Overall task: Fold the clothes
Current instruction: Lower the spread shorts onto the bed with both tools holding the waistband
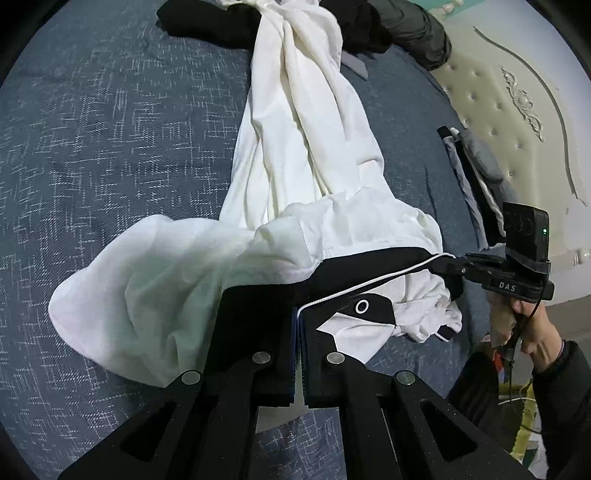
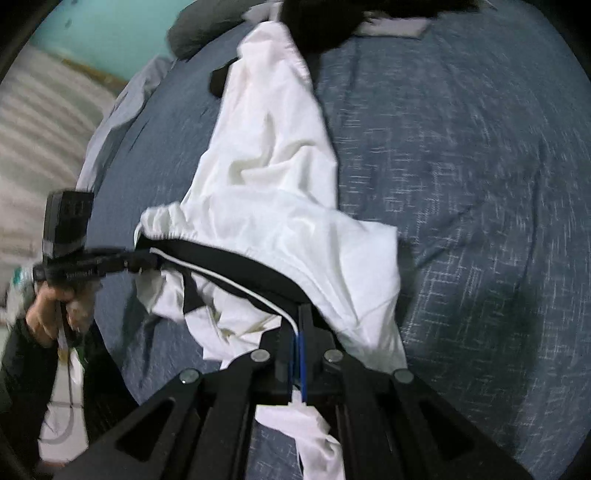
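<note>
A bed covered in a dark blue spread (image 1: 110, 147) with a pale scratchy weave fills both views; a cream tufted headboard (image 1: 517, 122) with carved trim runs along one edge of it, and a teal wall shows beyond the opposite edge in the right wrist view. A pair of white trousers (image 1: 303, 140) lies stretched across the middle of the spread, its legs bunched in long folds that run away toward the far edge, where they pass over a black garment (image 1: 207, 22). More dark clothes (image 1: 413, 29) are heaped at the far corner near the headboard, and a small stack of grey and black folded items (image 1: 476, 173) sits along the headboard edge.

The trousers' black waistband (image 1: 373, 266), with its white drawstring (image 1: 369, 286), is pulled taut between the two tools above the near part of the bed. The left gripper (image 1: 298, 314) has its jaws closed tight on one end of the waistband, the cord running in between the pads. The right gripper (image 2: 298, 325) is likewise clamped on the other end, with white fabric hanging out below its jaws. In the left wrist view the person's right hand (image 1: 532, 325) grips its tool's handle by the headboard side; the right wrist view, somewhat blurred, shows the left hand (image 2: 48, 306) doing the same.
</note>
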`<move>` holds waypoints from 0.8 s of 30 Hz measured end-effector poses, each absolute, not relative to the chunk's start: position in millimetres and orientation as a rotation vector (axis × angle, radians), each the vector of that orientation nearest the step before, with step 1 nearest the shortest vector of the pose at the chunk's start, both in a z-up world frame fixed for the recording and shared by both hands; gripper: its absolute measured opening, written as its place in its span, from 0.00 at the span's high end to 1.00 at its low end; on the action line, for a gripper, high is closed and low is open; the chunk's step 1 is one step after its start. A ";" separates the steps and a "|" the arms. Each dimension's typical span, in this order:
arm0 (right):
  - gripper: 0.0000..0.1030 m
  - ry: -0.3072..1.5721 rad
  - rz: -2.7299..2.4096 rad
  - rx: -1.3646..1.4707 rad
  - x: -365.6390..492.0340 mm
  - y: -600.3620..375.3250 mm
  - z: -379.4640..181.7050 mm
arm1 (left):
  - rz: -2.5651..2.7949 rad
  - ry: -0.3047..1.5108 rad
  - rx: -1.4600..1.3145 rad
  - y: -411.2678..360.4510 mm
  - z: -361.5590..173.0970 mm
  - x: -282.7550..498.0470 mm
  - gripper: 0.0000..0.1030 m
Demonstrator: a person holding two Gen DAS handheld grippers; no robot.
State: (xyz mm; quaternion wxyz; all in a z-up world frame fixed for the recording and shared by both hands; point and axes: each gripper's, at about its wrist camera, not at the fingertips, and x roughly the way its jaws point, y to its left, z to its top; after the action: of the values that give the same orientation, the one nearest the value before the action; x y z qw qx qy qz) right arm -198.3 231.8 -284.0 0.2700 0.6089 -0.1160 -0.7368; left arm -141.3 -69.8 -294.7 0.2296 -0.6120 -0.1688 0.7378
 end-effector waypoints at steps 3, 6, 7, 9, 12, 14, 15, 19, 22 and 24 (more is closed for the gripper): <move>0.98 -0.349 -2.000 1.657 -200.8 232.6 -287.4 | 2.046 -0.473 -1.686 -73.6 -293.2 -148.7 0.95; 0.95 -0.367 -2.038 1.626 -201.8 234.6 -283.1 | 2.084 -0.515 -1.652 -80.0 -286.7 -152.1 0.89; 0.92 -0.384 -2.053 1.614 -202.7 237.0 -281.2 | 2.105 -0.523 -1.638 -82.2 -283.2 -152.3 0.86; 0.85 -0.418 -2.081 1.591 -206.2 243.6 -275.2 | 2.156 -0.514 -1.609 -85.4 -276.1 -151.8 0.74; 0.76 -0.426 -2.108 1.569 -208.7 246.3 -269.3 | 2.217 -0.458 -1.591 -85.9 -270.7 -151.5 0.73; 0.72 -0.416 -2.129 1.570 -209.3 245.4 -267.4 | 2.241 -0.430 -1.582 -84.5 -269.4 -150.8 0.73; 0.72 -0.414 -2.136 1.565 -209.2 245.1 -266.0 | 2.252 -0.423 -1.574 -84.2 -268.7 -150.1 0.73; 0.68 -0.389 -2.179 1.512 -205.0 244.8 -257.1 | 2.268 -0.438 -1.537 -85.6 -265.7 -147.9 0.73; 0.65 -0.329 -2.254 1.440 -198.2 246.7 -244.0 | 2.302 -0.418 -1.519 -85.6 -260.4 -145.9 0.72; 0.64 -0.256 -2.321 1.366 -191.3 246.3 -232.8 | 2.331 -0.415 -1.491 -88.9 -253.7 -144.4 0.66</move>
State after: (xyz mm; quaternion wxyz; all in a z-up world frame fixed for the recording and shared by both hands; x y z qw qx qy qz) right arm -191.3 246.3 -232.8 0.2165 0.4931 -0.0922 -0.8376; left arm -144.4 -88.9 -253.7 0.1709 -0.5251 -0.1461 0.8208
